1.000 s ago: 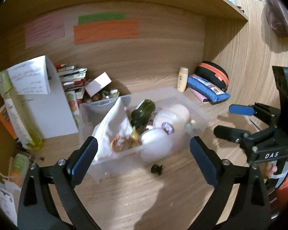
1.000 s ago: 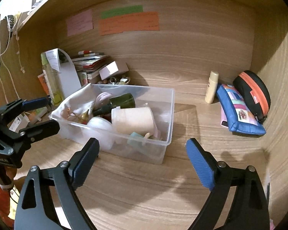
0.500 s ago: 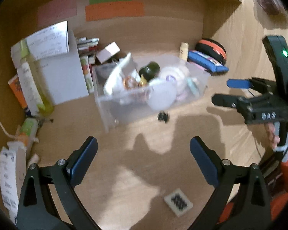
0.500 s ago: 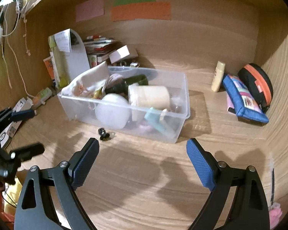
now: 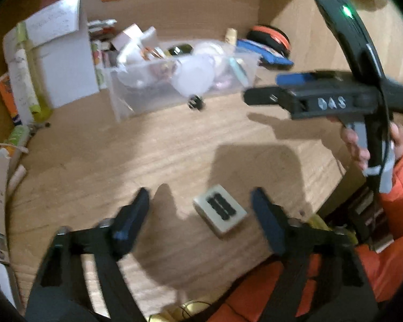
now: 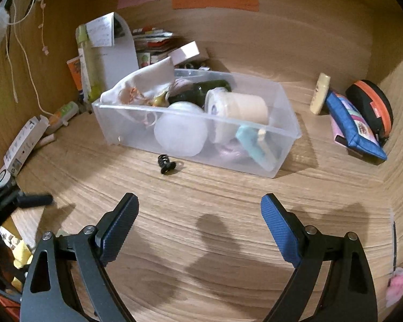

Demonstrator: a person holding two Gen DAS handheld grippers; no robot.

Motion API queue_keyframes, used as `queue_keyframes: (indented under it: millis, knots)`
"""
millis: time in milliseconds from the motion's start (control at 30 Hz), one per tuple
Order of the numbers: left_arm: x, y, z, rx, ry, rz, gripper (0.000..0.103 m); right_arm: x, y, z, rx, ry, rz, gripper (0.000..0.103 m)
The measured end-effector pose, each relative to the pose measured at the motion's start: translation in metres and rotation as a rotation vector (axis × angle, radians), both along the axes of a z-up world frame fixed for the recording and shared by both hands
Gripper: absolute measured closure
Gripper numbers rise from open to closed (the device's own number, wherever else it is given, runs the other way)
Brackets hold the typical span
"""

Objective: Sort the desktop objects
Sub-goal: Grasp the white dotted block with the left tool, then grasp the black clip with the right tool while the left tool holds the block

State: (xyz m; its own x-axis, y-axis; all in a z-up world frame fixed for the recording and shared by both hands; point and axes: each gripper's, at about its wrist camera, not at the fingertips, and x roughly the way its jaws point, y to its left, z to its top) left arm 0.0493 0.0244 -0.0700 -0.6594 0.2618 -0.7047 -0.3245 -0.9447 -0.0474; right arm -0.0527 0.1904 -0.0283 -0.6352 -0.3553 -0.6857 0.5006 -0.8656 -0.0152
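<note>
The small flat box (image 5: pixel 219 212) looks light, rigid and low; best pinched across its short sides. It lies between the closing, untouching fingers of the left gripper (image 5: pixel 201 209); the right gripper (image 6: pixel 200 214) gapes empty.

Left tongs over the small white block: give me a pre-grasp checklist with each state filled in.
1. White block lies between the closing left tongs: ok.
2. Pads touching block: not ok, gaps on both sides.
3. Desk bare around block: ok.
4. Right tongs open, empty: ok.
5. Clear bin has room: cannot tell, looks crowded.
6. Black clip loose before bin: not ok.
</note>
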Motion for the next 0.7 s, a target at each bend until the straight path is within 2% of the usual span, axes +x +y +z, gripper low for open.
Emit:
queue_keyframes:
  millis: [67,100,133,233,433,567,633,700]
  knots:
    - [0.002,0.002,-0.003,-0.015,0.016,-0.005,0.053,-0.001,-0.005,-0.003,0.007,-0.008,0.004,0.012]
    - [0.003,0.003,-0.003,-0.021,0.021,-0.011,0.057,-0.002,-0.009,-0.004,0.011,-0.009,0.007,0.012]
    - [0.003,0.003,-0.003,-0.023,0.028,-0.013,0.068,-0.003,-0.011,-0.005,0.015,-0.009,0.008,0.012]
    - [0.002,-0.002,-0.003,-0.010,0.033,0.000,0.079,-0.006,-0.021,-0.008,0.027,-0.005,0.014,0.012]
    - [-0.013,-0.020,0.004,0.067,0.029,0.064,0.079,-0.025,-0.042,-0.016,0.056,0.001,0.008,0.012]
    - [-0.023,-0.030,0.012,0.116,0.055,0.087,0.079,-0.044,-0.053,-0.021,0.023,-0.074,0.032,0.014]
    - [-0.027,-0.034,0.015,0.139,0.066,0.092,0.079,-0.050,-0.057,-0.024,0.012,-0.100,0.045,0.018]
    - [-0.031,-0.038,0.017,0.151,0.074,0.093,0.079,-0.056,-0.062,-0.028,0.020,-0.133,0.055,0.039]
